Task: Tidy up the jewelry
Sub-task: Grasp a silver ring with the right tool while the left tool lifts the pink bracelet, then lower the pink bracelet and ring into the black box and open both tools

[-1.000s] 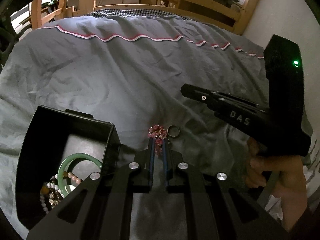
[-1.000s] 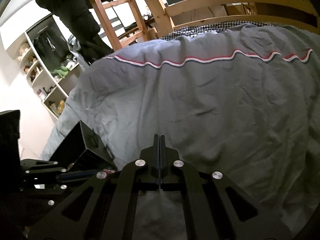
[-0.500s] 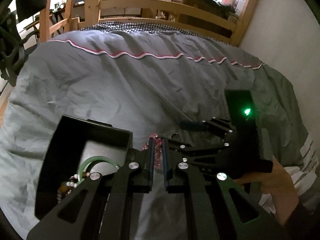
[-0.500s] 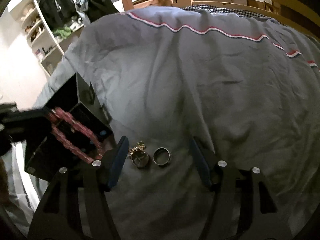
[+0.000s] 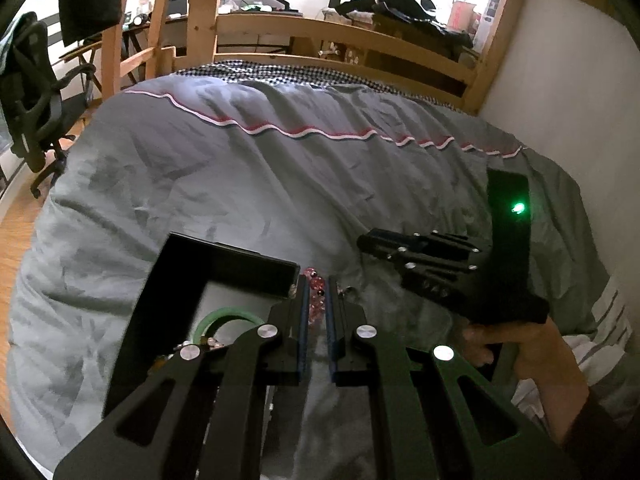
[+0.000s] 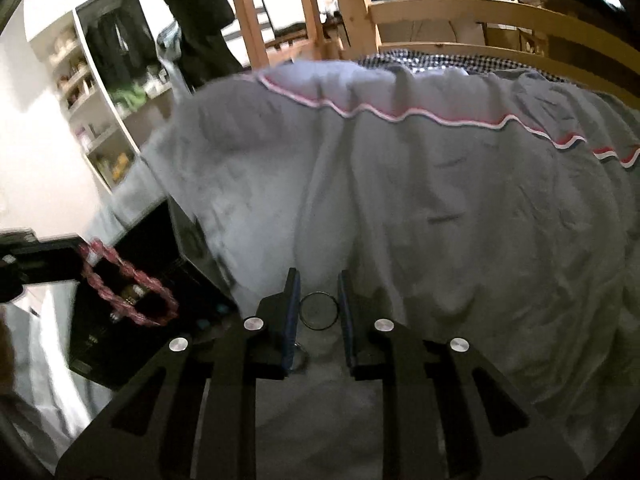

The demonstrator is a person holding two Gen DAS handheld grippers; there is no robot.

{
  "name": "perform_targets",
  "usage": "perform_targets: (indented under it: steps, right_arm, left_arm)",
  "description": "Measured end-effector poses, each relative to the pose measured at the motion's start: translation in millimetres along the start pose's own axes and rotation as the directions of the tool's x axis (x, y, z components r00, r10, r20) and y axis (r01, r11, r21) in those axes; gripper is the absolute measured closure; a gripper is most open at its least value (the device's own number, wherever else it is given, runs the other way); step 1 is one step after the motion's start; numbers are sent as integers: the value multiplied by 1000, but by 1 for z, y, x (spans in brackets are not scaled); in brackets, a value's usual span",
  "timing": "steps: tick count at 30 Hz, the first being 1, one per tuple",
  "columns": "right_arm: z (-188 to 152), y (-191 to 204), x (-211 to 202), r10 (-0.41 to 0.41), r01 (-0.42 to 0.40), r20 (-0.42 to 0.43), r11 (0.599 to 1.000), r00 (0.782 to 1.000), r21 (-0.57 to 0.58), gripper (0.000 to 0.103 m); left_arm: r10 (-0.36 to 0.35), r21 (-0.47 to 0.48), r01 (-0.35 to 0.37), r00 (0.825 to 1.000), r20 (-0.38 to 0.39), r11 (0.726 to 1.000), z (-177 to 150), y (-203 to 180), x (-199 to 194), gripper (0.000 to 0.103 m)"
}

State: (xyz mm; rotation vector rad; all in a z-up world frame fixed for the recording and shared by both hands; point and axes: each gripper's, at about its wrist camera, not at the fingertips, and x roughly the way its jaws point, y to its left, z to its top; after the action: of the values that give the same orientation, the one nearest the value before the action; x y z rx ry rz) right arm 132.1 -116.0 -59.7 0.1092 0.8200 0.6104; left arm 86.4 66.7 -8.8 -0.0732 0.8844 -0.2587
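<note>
My left gripper (image 5: 316, 284) is shut on a pink beaded bracelet (image 5: 314, 286), held beside the black jewelry box (image 5: 176, 280). In the right wrist view the bracelet (image 6: 128, 292) hangs from the left gripper over the box (image 6: 132, 344). My right gripper (image 6: 318, 280) is partly open, its fingers on either side of a dark ring (image 6: 319, 311) on the grey duvet; whether they touch it I cannot tell. Another small piece (image 6: 298, 354) lies under its left finger. The box holds a green bangle (image 5: 216, 318) and beaded bracelets.
The grey duvet (image 5: 280, 184) covers the bed. A wooden bed rail (image 5: 340, 36) runs along the far side and a white wall (image 5: 560, 80) stands at the right. An office chair (image 5: 28, 92) stands at the left; shelves (image 6: 92, 92) beyond.
My left gripper has lifted the pink bracelet off the duvet toward the box. My right gripper opened, came down over the ring and narrowed around it.
</note>
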Motion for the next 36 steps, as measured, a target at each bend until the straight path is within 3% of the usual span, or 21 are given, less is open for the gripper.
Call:
perform_targets:
  steps: [21,36]
  right_arm:
    - [19,82,-41,41,-22,112,986,993,-164,83]
    - [11,125,-38,115,-89,104,968,988,-234,83]
  left_arm:
    - [54,-31,-52,995,89,998,5,25,-52,96]
    - [129,-69,-123,988,82,990,4,49,-63,96]
